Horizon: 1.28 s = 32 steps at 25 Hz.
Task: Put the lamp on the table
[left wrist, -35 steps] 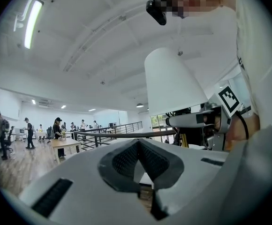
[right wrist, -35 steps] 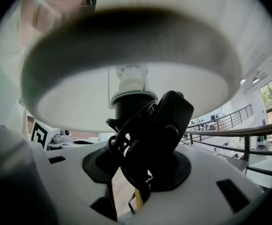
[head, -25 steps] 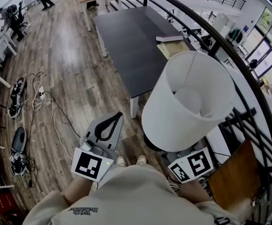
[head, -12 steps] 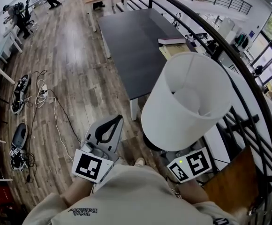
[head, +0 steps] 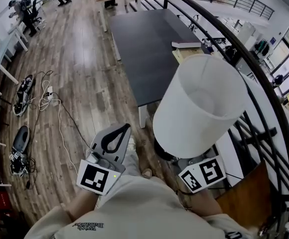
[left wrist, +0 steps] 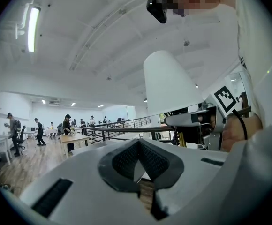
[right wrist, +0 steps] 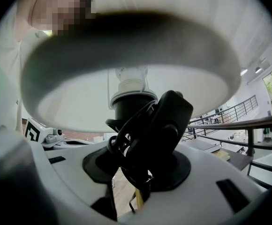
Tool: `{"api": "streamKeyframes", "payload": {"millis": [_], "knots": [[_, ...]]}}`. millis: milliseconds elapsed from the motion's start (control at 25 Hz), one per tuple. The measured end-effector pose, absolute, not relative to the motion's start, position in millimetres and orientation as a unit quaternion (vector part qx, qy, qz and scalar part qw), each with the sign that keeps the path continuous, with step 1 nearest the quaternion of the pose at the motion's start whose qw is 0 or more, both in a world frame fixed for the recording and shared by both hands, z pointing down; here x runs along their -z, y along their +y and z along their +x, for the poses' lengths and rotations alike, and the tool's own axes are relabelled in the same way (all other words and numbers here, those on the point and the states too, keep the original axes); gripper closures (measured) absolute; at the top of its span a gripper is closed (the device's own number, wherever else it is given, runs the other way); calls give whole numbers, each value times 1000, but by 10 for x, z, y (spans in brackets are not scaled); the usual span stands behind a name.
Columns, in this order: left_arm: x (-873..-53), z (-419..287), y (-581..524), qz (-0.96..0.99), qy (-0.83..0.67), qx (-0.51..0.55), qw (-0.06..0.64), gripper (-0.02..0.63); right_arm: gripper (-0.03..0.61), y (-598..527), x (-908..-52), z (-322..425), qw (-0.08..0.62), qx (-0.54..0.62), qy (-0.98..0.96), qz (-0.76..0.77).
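White lamp (head: pixel 199 103), head view: carried upright by the right gripper (head: pixel 180 159), short of the dark table's (head: pixel 144 49) near end. Left gripper (head: pixel 120 132) view: jaws together, empty, spare. Right gripper view: jaws clamp the black stem with its coiled cord (right wrist: pixel 126 144), likely so nothing dangles.
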<state>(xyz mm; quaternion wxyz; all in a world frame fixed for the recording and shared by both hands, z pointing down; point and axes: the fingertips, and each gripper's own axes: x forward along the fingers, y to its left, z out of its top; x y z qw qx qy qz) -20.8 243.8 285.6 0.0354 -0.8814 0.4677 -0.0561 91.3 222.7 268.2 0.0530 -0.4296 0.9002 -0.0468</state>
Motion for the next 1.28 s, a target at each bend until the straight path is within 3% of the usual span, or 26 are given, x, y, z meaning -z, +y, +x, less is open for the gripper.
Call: {"api": "streamKeyframes", "payload": {"millis": [760, 920, 1280], "knots": [[-3051, -340, 1018, -889, 454, 56, 10, 609, 414, 964, -2820, 641, 37, 57, 903, -425], [-3033, -439, 529, -896, 443, 36, -26, 609, 414, 517, -2781, 583, 49, 60, 897, -435], [-2917, -658, -553, -908, 418, 38, -6, 609, 414, -443, -2635, 313, 73, 52, 883, -460]]}}
